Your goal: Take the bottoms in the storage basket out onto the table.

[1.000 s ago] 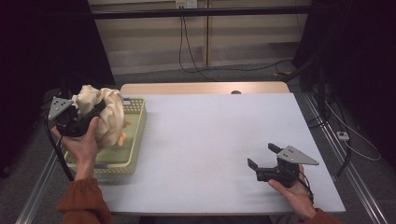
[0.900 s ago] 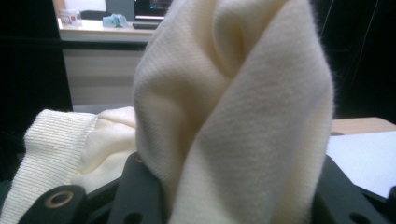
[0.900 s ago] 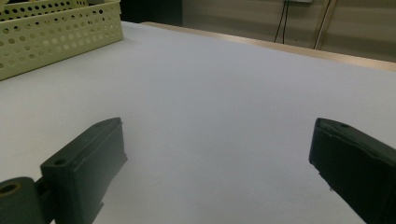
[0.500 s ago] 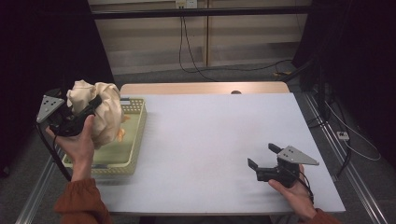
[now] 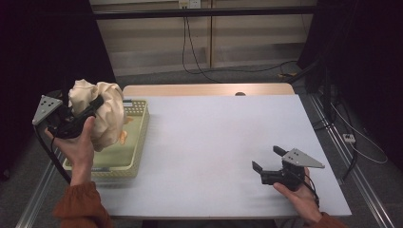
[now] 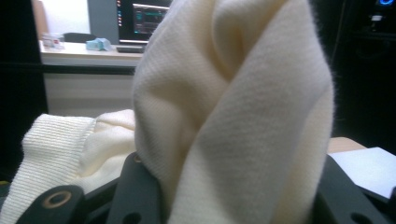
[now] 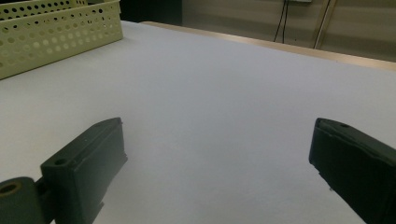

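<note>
We have just lifted the cream sweater [image 5: 105, 114] higher and left, out of the basket [image 5: 138, 142]; our left gripper [image 5: 83, 114] fingers pinch it, while our right gripper [image 5: 269, 160] rests wide open, empty.

The high view looks steeply down on the worktop [image 5: 209, 142], whose surface the right gripper view skims low toward the perforated basket [image 7: 56, 37].

Left gripper [image 5: 92, 108]: raised off the table in the left hand [image 5: 76, 142], jaws clamped on a bunch of cream knit fabric [image 5: 107, 114] that fills the gap between them. Right gripper [image 5: 267, 159]: low over the table, held in the right hand [image 5: 297, 194], jaws spread wide with nothing between them.
</note>
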Available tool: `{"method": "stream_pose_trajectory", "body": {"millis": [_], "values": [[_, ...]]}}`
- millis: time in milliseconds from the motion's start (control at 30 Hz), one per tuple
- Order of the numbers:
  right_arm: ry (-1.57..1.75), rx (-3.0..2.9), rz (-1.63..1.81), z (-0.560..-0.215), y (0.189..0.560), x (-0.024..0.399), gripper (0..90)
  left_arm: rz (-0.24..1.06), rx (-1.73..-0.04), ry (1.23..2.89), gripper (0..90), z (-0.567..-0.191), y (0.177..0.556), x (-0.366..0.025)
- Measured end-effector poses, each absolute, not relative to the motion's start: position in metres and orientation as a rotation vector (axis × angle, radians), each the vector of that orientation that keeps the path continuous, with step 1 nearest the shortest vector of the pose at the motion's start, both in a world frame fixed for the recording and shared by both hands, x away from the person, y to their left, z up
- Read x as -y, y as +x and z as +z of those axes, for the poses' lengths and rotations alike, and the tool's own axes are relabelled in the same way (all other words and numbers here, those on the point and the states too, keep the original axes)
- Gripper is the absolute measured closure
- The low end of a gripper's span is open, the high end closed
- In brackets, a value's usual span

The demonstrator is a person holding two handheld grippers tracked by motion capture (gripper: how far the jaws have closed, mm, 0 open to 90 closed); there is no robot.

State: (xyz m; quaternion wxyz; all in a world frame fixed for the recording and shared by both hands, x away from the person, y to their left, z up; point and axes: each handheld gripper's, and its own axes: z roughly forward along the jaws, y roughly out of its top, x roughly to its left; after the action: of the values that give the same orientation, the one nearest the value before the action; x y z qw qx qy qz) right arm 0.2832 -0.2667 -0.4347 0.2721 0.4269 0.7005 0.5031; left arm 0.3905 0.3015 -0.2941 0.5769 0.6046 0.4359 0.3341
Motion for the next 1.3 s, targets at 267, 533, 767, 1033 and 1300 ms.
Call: {"method": "stream_pose_trajectory", "body": {"millis": [267, 533, 767, 1033, 1300], "values": [[1.145, -1.888, 1.356, -0.435, 0.283, 0.267, 3.7, 0.772, -0.985, 1.42, 59.0, -0.287, 0.386, -0.294], [1.144, -1.889, 1.356, -0.435, 0.283, 0.267, 3.7, 0.745, -0.963, 1.438, 59.0, -0.282, 0.384, -0.286], [1.141, -1.893, 1.357, -0.435, 0.283, 0.266, 3.7, 0.719, -0.928, 1.481, 59.0, -0.281, 0.386, -0.279], [1.142, -1.893, 1.357, -0.435, 0.283, 0.266, 3.6, 0.714, -0.907, 1.495, 59.0, -0.278, 0.384, -0.271], [1.141, -1.893, 1.358, -0.435, 0.283, 0.266, 3.6, 0.715, -0.888, 1.516, 59.0, -0.274, 0.382, -0.261]]}}
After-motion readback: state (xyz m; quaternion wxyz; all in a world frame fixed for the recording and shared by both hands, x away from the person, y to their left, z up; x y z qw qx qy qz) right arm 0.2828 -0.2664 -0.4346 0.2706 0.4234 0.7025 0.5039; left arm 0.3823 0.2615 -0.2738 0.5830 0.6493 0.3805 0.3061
